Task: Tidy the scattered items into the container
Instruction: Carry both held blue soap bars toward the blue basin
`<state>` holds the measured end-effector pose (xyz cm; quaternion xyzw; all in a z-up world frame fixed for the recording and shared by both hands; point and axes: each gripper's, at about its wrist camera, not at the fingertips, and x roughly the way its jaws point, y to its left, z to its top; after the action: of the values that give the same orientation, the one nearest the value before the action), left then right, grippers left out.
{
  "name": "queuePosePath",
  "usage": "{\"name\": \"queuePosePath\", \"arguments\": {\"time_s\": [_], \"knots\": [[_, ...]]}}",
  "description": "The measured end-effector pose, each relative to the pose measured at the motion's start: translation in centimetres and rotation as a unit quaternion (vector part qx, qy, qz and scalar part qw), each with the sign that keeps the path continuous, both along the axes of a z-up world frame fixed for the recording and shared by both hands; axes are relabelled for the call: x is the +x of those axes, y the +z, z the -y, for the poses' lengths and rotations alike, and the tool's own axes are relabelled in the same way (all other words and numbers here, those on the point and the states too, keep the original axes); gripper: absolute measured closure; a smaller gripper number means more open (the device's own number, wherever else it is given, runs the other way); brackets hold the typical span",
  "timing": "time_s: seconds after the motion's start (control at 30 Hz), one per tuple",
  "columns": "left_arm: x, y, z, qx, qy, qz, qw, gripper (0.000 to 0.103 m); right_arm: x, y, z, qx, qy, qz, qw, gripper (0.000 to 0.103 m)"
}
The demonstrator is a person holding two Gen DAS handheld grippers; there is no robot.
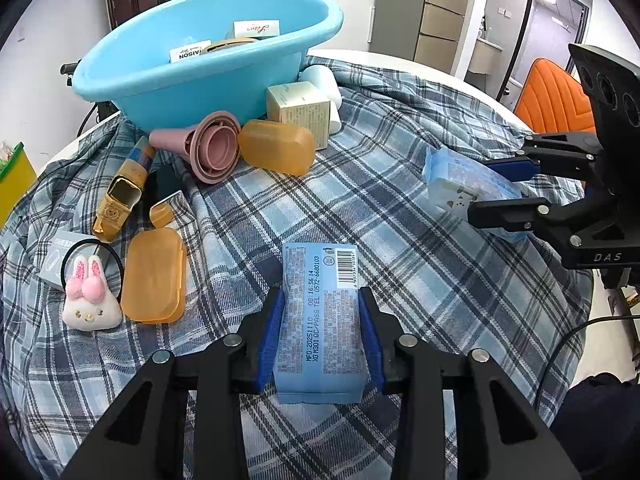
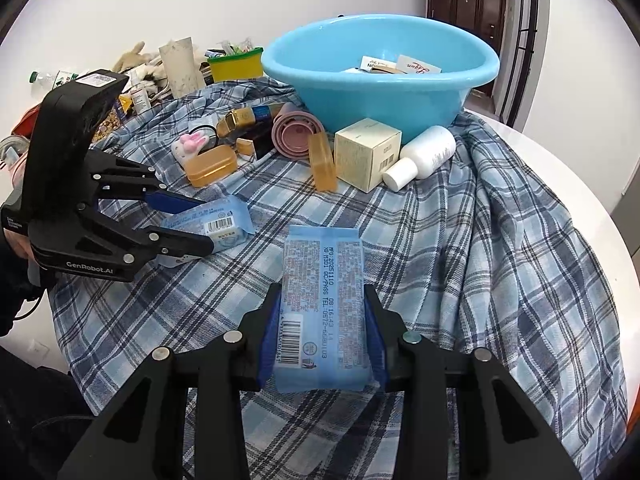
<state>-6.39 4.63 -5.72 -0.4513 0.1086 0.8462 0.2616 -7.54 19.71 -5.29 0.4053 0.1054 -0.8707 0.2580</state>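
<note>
A light blue basin (image 1: pixel 168 76) stands at the far side of the plaid cloth and holds a few small boxes; it also shows in the right wrist view (image 2: pixel 384 92). My left gripper (image 1: pixel 322 320) is shut on a blue tissue pack (image 1: pixel 320 320), held just above the cloth. My right gripper (image 2: pixel 324 320) is shut on a second blue tissue pack (image 2: pixel 322 304). Each gripper shows in the other view: the right one (image 1: pixel 492 188) with its pack (image 1: pixel 464 184), the left one (image 2: pixel 192 222) with its pack (image 2: pixel 218 222).
Scattered before the basin: a pink collapsible cup (image 1: pixel 208 148), two orange cases (image 1: pixel 276 146) (image 1: pixel 154 276), a cream box (image 1: pixel 300 108), a white bottle (image 2: pixel 424 156), a gold tube (image 1: pixel 120 196), a bunny hair tie (image 1: pixel 90 296). Clutter (image 2: pixel 180 68) lies beyond the cloth. An orange chair (image 1: pixel 552 96) stands at the right.
</note>
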Motion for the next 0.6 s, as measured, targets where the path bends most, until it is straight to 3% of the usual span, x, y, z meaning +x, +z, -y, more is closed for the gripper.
{"name": "queuePosePath", "arguments": {"time_s": [0.4,0.6], "knots": [[0.3,3.5,-0.1,0.016,0.014,-0.034,0.9992,0.064,0.4,2.9,0.1,-0.021,-0.012,-0.034,0.999,0.067],[0.3,5.2,0.3,0.018,0.069,-0.07,0.995,0.064,0.6,4.1,0.2,-0.026,-0.072,-0.079,0.994,0.067]]}}
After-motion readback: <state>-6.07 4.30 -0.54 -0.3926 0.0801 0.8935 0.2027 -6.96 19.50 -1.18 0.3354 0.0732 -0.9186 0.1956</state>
